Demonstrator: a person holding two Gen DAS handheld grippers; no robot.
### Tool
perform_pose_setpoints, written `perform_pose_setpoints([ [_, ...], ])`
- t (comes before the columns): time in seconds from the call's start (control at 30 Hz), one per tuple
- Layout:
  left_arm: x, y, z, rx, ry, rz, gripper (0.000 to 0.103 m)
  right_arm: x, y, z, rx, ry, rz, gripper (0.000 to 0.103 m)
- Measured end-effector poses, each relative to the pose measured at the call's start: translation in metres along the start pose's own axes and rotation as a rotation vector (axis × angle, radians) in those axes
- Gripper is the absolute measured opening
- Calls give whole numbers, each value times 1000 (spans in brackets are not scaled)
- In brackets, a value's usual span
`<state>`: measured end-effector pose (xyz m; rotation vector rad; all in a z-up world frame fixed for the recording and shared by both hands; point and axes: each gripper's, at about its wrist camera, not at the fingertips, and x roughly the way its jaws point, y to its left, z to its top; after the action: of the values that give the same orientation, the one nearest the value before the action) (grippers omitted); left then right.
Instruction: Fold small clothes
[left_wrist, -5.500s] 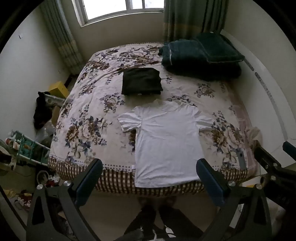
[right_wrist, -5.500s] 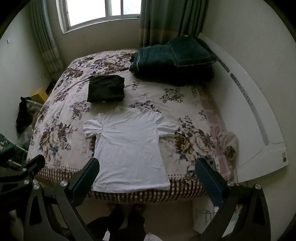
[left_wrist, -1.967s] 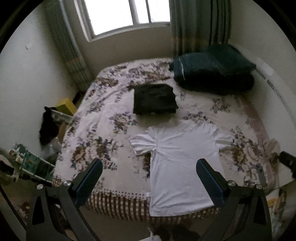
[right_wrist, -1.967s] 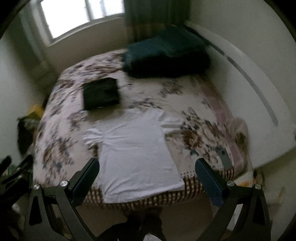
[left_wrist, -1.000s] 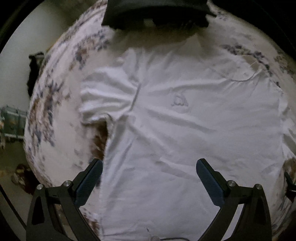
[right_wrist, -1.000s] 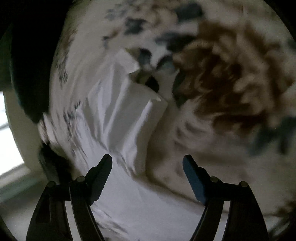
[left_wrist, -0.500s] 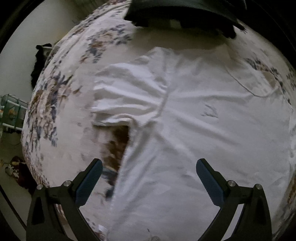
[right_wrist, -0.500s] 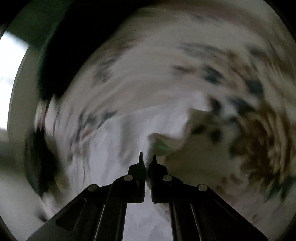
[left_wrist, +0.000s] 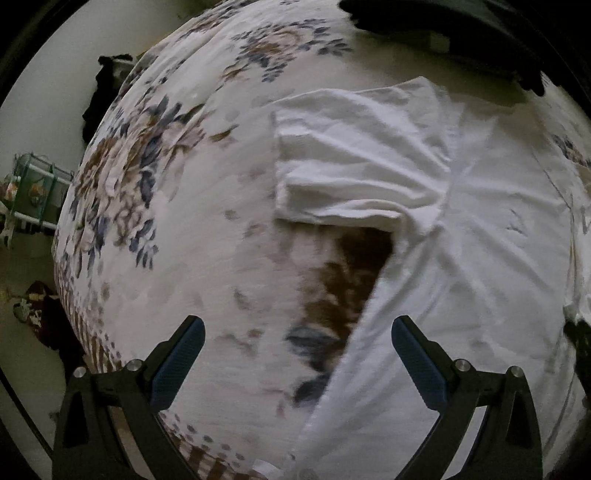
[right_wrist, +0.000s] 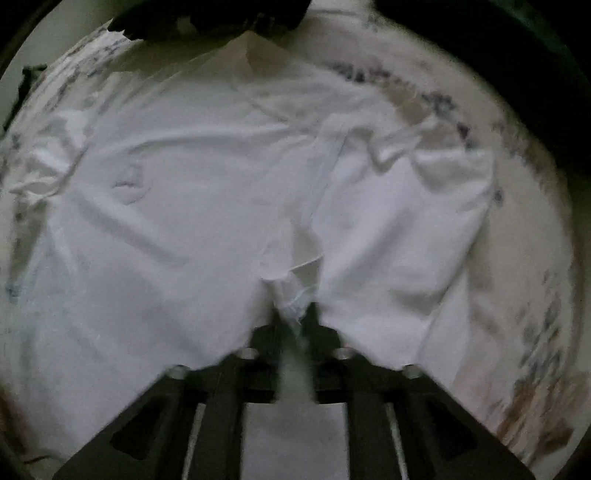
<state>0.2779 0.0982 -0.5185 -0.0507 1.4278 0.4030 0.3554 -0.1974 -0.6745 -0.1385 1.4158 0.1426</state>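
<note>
A white T-shirt (left_wrist: 480, 229) lies flat on the floral bedspread (left_wrist: 177, 229); its left sleeve (left_wrist: 354, 158) is spread out. My left gripper (left_wrist: 293, 354) is open, hovering close above the bedspread just below that sleeve, at the shirt's left side edge. In the right wrist view my right gripper (right_wrist: 293, 314) is shut on a pinch of the white T-shirt (right_wrist: 177, 206), with its right sleeve (right_wrist: 399, 206) folded inward over the body.
A folded black garment (left_wrist: 443, 29) lies beyond the shirt's collar, also in the right wrist view (right_wrist: 207, 18). The bed's left edge (left_wrist: 85, 332) drops to a cluttered floor with a small rack (left_wrist: 33, 188).
My left gripper has moved lower and left toward the left sleeve. My right gripper, shut half a second ago, has pulled the right sleeve inward over the shirt.
</note>
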Motion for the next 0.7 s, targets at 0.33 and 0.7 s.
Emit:
perform_pose_setpoints([
  [0.33, 16, 39, 33, -152, 37, -132, 103, -19, -94, -3, 542, -72, 289, 51],
  [0.7, 95, 51, 55, -622, 241, -797, 100, 58, -55, 16, 572, 131, 464, 53],
])
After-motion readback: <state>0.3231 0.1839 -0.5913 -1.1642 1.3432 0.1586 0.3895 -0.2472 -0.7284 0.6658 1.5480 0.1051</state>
